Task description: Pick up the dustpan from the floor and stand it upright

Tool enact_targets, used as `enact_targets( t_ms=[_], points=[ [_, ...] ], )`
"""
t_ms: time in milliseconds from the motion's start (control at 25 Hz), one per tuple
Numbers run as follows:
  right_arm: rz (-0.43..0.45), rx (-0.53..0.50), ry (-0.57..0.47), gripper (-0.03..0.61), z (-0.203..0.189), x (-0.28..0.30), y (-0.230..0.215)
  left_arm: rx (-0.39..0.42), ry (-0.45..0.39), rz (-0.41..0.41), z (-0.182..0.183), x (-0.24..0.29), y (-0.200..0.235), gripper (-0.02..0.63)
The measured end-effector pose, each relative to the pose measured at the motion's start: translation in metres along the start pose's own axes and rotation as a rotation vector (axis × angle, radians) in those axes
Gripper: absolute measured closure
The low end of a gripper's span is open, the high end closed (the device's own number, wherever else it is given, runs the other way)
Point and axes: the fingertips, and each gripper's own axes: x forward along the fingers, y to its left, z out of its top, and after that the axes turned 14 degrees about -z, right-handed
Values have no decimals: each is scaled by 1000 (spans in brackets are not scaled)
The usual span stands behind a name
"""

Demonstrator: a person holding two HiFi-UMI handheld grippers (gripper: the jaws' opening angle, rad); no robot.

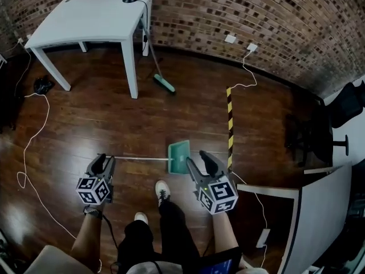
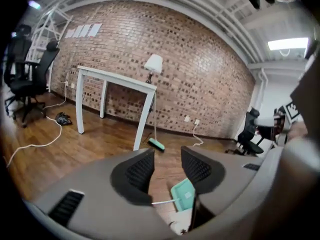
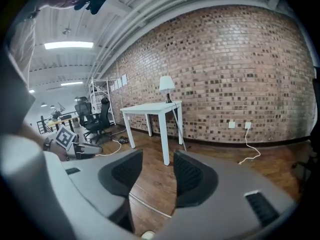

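A green dustpan (image 1: 178, 156) lies flat on the wooden floor, its thin pale handle (image 1: 140, 158) stretching left. My left gripper (image 1: 104, 160) hovers by the handle's far end, jaws apart and empty. My right gripper (image 1: 197, 157) hangs just right of the pan, also open and empty. The left gripper view shows the dustpan (image 2: 183, 194) and handle (image 2: 162, 202) low between the left gripper's (image 2: 167, 170) jaws, further off. In the right gripper view the handle (image 3: 150, 207) crosses the floor below the right gripper (image 3: 152, 174).
A white table (image 1: 97, 16) stands at the back left with a green-headed broom (image 1: 164, 84) leaning on it. A yellow-black strip (image 1: 230, 124) runs along the floor right of the pan. White cable (image 1: 28, 153) loops at left. My shoes (image 1: 162, 192) are just behind the pan.
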Motion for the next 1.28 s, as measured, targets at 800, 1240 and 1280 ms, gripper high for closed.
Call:
enact_targets(
  t_ms=[800, 1240, 1280],
  points=[
    [-69, 174, 429, 270, -438, 223, -88, -537, 16, 250, -410, 158, 316, 353],
    [-116, 65, 458, 267, -488, 224, -93, -760, -222, 166, -438, 185, 362, 319],
    [-111, 46, 458, 274, -491, 225, -92, -762, -253, 150, -433, 188, 364, 319]
  ],
)
